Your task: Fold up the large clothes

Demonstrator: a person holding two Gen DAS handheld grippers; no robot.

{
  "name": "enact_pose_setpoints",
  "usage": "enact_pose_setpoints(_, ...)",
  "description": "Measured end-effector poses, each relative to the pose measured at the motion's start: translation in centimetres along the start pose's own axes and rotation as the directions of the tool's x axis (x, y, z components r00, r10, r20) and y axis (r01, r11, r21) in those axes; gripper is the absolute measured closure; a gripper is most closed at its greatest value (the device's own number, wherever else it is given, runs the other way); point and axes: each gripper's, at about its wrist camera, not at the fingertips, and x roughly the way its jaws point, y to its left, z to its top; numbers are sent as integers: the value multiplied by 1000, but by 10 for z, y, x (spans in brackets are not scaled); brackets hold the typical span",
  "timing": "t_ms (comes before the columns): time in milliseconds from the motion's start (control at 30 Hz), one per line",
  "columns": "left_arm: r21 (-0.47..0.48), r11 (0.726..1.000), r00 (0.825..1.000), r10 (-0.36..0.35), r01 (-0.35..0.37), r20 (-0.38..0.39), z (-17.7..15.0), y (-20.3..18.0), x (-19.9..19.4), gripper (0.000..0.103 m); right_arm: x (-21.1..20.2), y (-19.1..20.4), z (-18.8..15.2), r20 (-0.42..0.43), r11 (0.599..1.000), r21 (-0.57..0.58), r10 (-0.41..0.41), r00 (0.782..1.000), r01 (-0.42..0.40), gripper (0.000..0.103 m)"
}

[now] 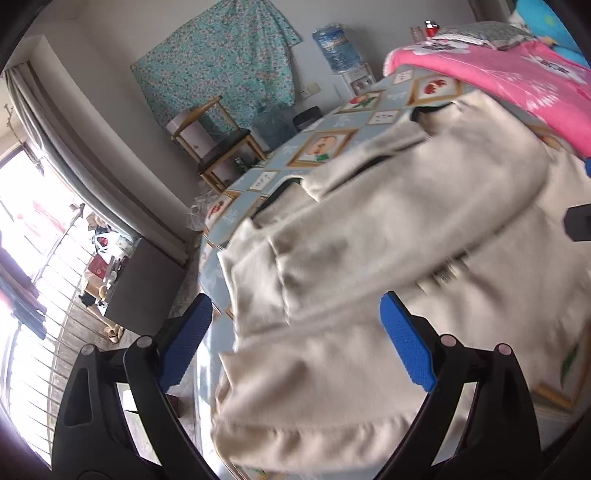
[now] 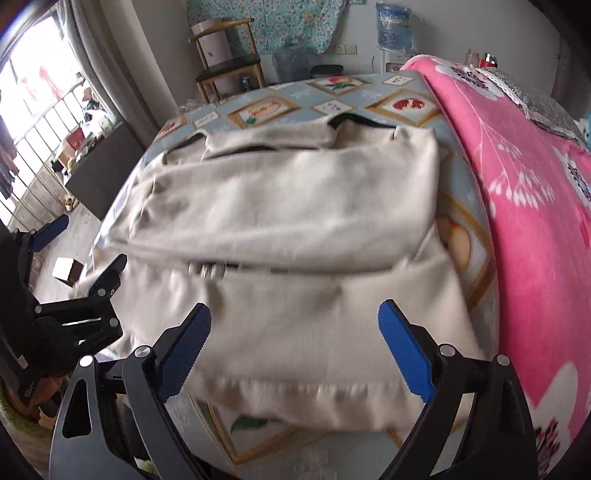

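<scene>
A large cream garment point(image 1: 369, 240) point(image 2: 288, 206) lies folded over on a table with a blue picture-patterned cloth point(image 1: 325, 144) point(image 2: 266, 110). A zip point(image 2: 207, 269) shows along the fold line. My left gripper point(image 1: 295, 332) hovers over the garment's left side, its blue pads wide apart with nothing between them. My right gripper point(image 2: 295, 332) hangs over the garment's near hem, also open and holding nothing. In the right wrist view the left gripper point(image 2: 79, 251) appears at the garment's left edge, clear of the cloth.
A pink flowered blanket point(image 1: 517, 74) point(image 2: 535, 184) covers the table's right side next to the garment. Beyond the table stand a wooden chair point(image 1: 218, 144) point(image 2: 225, 62), a water dispenser point(image 1: 336, 48) point(image 2: 393, 29) and a dark cabinet point(image 1: 144, 280) by the barred window.
</scene>
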Motion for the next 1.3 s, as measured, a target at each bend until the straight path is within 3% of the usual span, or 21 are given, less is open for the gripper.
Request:
enact_pose_setpoints(100,15,999,1000,-30,30,-4,-22,-14,-16,14,0,7,-23,-18,1000,-11,-12,1000,12,13)
enact_pose_setpoints(167,-18,995,995,-102,102,-4,-35,-16,-26,14,-2,12,-36,-20,999,-28,-26,999,26,13)
enact_pose_setpoints(267,-103,968,973,-230,230,17,-58,-8,-37,14,-2,20,-50,-16,997,-53,-56,998,55,13)
enact_pose_setpoints(367,-161,947,960,-278,279,28,-81,1,-41,14,-3,25,-59,-3,996,-58,-61,998,61,13)
enact_pose_setpoints(567,-257,920,955,-295,296,44,-112,33,-38,14,5,29,-68,18,996,-30,-85,996,86,13)
enact_pose_setpoints(800,-364,896,967,-244,255,77,-118,82,-25,14,9,23,-68,23,995,-4,-102,994,102,13)
enact_pose_setpoints(967,-469,838,959,-273,278,80,-121,117,3,14,12,13,-60,36,995,39,-96,995,95,13)
enact_pose_setpoints(1100,-535,778,938,-337,328,84,-120,135,25,15,18,15,-57,32,996,52,-73,997,72,13)
enact_pose_setpoints(1167,-561,748,925,-369,354,91,-119,140,34,24,21,18,-55,28,997,50,-60,998,58,13)
enact_pose_setpoints(1300,-592,717,908,-414,367,62,-115,144,51,40,28,28,-52,18,998,22,-57,998,57,13)
